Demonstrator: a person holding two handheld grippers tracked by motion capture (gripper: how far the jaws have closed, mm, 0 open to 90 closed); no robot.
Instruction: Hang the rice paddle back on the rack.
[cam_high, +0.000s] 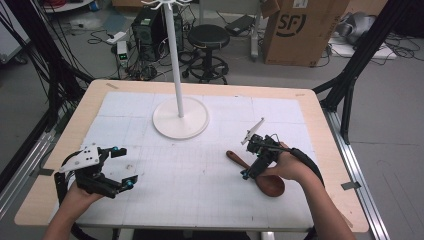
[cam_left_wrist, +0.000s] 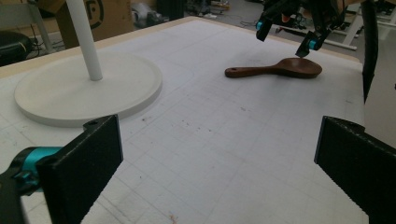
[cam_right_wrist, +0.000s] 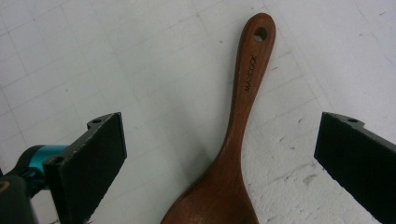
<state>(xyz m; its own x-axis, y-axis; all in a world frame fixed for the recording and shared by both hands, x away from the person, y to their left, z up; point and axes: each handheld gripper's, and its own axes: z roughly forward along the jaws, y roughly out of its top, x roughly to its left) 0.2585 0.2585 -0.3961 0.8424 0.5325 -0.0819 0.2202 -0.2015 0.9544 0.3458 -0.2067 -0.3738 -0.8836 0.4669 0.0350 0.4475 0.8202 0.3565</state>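
Your right gripper (cam_high: 251, 162) hangs just above the wooden spoon (cam_high: 260, 175), jaws spread wide and holding nothing. In the right gripper view the spoon (cam_right_wrist: 236, 135) lies flat on the white mat between the two black jaws, its neck roughly midway, its bowl toward you and the handle's hole at the far end. Neither jaw touches the wood yet.

To take it well, come straight down so the jaws straddle the narrow neck just above the bowl, then close across the handle's width. You will likely find the flat handle sits low on the mat, so get the jaw tips right down to the surface before closing, or they may slide over the top.

Your left gripper (cam_high: 121, 167) rests over the near left part of the mat, also wide open and empty, well apart from the spoon. Farther out stands the white rack (cam_high: 180, 117) with its round base, beyond both grippers toward the far side of the table (cam_high: 310, 100).
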